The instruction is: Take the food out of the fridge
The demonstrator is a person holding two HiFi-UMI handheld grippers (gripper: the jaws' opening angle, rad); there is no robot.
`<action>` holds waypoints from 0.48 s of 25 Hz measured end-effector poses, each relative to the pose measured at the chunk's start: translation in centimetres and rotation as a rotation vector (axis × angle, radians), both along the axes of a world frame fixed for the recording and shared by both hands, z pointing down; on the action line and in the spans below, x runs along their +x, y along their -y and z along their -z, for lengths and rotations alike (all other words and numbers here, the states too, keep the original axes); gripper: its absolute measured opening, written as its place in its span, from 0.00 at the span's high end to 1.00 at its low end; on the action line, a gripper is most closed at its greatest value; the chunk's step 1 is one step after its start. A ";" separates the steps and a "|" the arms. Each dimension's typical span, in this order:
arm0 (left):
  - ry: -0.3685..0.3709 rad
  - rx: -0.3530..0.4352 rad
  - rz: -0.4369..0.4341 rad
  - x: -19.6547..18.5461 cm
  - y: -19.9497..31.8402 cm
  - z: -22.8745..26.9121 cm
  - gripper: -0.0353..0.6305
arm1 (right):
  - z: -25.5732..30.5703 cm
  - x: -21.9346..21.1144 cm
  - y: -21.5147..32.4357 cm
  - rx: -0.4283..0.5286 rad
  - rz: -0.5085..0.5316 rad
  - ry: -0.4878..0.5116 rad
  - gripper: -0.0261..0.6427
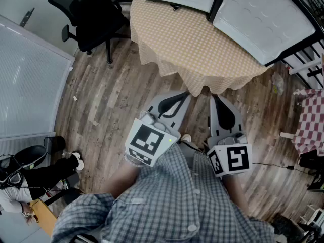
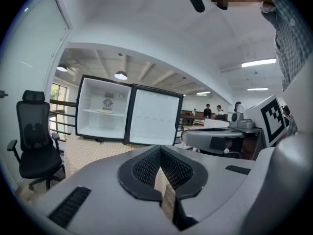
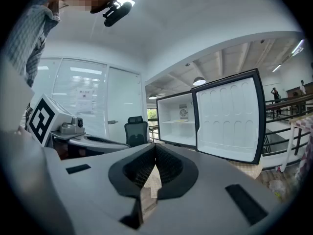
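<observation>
A small white fridge (image 2: pixel 103 109) stands on a round table (image 1: pixel 197 42) with a tan checked cloth, its door (image 2: pixel 154 116) swung wide open to the right. On the fridge's inner shelf lies a flat pale-yellow piece of food (image 2: pixel 105 111), also visible in the right gripper view (image 3: pixel 185 121). My left gripper (image 1: pixel 185 94) and right gripper (image 1: pixel 214 98) hover side by side over the wooden floor, short of the table's near edge. Both point at the fridge (image 3: pixel 176 119). Both are shut with nothing between the pads (image 2: pixel 146 168).
A black office chair (image 1: pixel 93 14) stands left of the table, next to a glass partition (image 1: pixel 30 85). A seated person (image 1: pixel 30 178) is at the lower left. A table with a red checked cloth (image 1: pixel 310 120) and a railing (image 1: pixel 304 54) lie to the right.
</observation>
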State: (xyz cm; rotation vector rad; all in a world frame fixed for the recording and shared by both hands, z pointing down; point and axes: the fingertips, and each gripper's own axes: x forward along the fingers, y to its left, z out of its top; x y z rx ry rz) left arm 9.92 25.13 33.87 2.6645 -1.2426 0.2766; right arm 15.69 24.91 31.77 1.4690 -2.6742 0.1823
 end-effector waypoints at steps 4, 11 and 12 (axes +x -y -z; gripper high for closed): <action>0.003 -0.001 0.008 0.1 0.5 -0.2 0.94 | -0.3 0.2 0.5 -0.003 0.007 0.000 0.95; 0.004 -0.012 0.029 0.2 0.6 -0.5 0.94 | -0.5 0.3 0.7 -0.021 0.026 0.033 0.95; 0.007 -0.012 0.033 0.2 0.6 -0.5 0.94 | -0.5 0.4 0.7 -0.021 0.027 0.034 0.95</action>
